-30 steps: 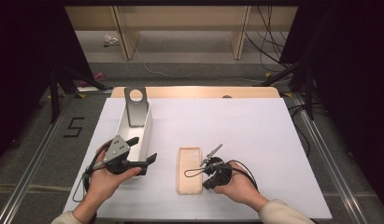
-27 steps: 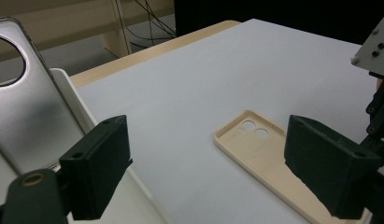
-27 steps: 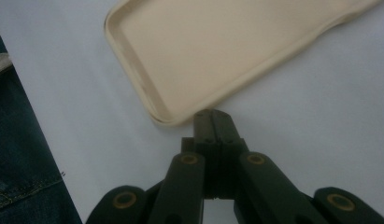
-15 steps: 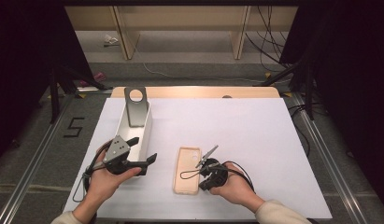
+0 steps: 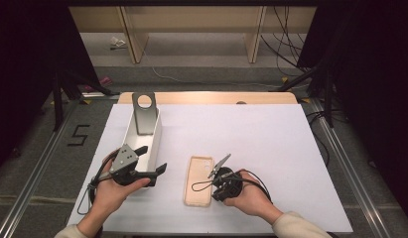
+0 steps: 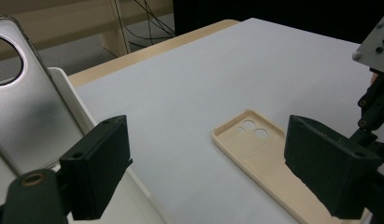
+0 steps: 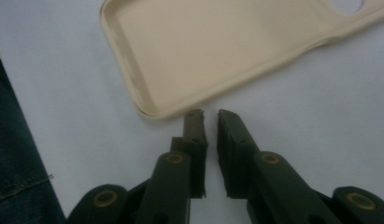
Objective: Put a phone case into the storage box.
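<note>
A beige phone case [image 5: 199,179] lies open side up on the white table, its camera holes at the far end. My right gripper [image 5: 212,192] points left at the case's right edge near its near corner. In the right gripper view the right gripper [image 7: 210,116] is almost shut, with a thin gap and nothing between the jaws; the tips sit just off the case [image 7: 227,46] rim. My left gripper [image 5: 152,159] hovers wide open at the near end of a white tray [image 5: 157,136]. In the left gripper view the gripper [image 6: 215,163] frames the case [image 6: 269,158]. A silver phone [image 5: 144,114] leans in the tray.
The white sheet [image 5: 261,139] covers the table, with a wooden strip [image 5: 206,97] along its far edge. Beyond it are shelf legs and cables on the floor [image 5: 191,74]. Blue denim [image 7: 12,154] shows at the left of the right gripper view.
My right gripper has edged left toward the case's edge, and the case has shifted slightly left. The left gripper has not moved.
</note>
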Action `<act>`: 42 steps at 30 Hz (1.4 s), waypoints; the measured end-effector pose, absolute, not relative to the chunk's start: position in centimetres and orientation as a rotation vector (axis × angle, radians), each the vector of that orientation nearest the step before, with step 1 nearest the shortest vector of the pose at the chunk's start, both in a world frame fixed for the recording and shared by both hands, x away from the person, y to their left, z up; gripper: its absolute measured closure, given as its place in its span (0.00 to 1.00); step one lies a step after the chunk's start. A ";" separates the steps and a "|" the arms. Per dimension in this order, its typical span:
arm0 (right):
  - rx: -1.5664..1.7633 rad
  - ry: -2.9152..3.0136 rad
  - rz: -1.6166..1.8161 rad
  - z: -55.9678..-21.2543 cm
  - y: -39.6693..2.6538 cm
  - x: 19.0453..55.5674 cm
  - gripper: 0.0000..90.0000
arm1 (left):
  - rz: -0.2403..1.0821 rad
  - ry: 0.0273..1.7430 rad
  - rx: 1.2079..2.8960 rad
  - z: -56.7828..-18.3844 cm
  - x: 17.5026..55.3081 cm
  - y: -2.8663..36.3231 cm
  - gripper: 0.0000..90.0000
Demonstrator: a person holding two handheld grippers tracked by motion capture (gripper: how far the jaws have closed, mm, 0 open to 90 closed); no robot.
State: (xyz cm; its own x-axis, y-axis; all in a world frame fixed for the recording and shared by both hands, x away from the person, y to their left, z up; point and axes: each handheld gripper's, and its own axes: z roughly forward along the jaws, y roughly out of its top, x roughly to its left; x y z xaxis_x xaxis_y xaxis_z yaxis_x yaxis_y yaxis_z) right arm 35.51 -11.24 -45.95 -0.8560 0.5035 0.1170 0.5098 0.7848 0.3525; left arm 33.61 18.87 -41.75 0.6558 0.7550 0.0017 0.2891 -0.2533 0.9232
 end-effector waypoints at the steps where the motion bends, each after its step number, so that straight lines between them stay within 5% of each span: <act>1: -0.834 -2.971 -0.590 -45.8 -11.3 35.5 0.82 | 0.557 0.832 1.827 -41.8 33.6 18.9 0.16; 9: -0.783 -3.084 -0.672 -44.8 -11.6 36.0 0.40 | 0.559 0.830 1.826 -41.8 33.6 18.9 0.16; 12: -0.723 -3.109 -0.684 -44.6 -11.6 36.2 0.33 | 0.560 0.831 1.829 -41.8 33.7 19.0 0.16; 24: -0.520 -3.160 -0.633 -43.8 -10.1 35.2 0.26 | 0.561 0.823 1.839 -41.9 33.7 18.8 0.15; 42: -0.318 -3.193 -0.499 -44.5 -6.9 34.5 0.30 | 0.559 0.825 1.837 -41.9 33.7 18.8 0.15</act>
State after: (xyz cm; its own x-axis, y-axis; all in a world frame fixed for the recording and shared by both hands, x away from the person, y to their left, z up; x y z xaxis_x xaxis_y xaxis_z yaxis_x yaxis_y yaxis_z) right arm 34.54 -6.94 -44.51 -0.9753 0.2082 -0.0738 0.1758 0.9339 0.3115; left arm 33.70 18.80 -41.92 0.6598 0.7514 0.0091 0.2871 -0.2633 0.9210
